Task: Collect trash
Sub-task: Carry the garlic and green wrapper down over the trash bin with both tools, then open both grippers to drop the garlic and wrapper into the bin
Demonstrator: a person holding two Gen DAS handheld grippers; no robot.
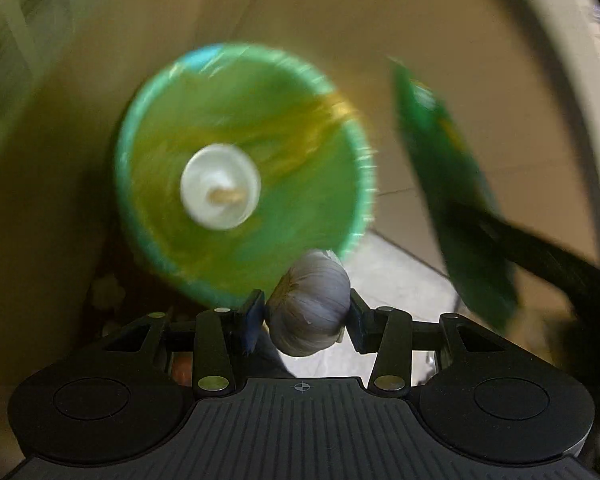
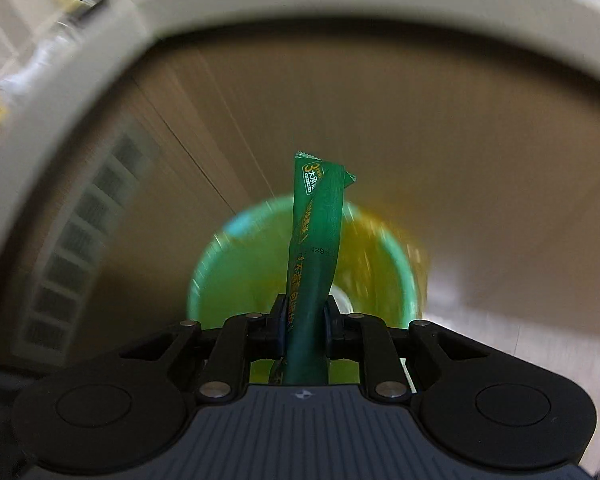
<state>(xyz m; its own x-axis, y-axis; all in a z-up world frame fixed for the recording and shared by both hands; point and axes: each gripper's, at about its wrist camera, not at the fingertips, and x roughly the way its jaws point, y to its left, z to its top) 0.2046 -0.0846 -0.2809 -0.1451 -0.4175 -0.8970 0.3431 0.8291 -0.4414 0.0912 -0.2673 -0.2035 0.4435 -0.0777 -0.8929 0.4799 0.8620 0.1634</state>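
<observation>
Fingers of my left gripper (image 1: 308, 312) clamp a garlic bulb (image 1: 310, 304); my right gripper (image 2: 305, 322) pinches a green wrapper (image 2: 314, 240); both hang over the green bin (image 1: 236, 176), which I see blurred.

right claw (image 2: 305, 326) clamping green wrapper (image 2: 314, 240), green bin (image 2: 220, 280) below

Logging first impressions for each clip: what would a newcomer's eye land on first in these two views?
The green bin, seen from above and blurred, fills the middle of both views. In the left wrist view the left gripper pinches a garlic bulb just above the bin's near rim. In the right wrist view the right gripper grips a green wrapper standing upright over the bin.
</observation>
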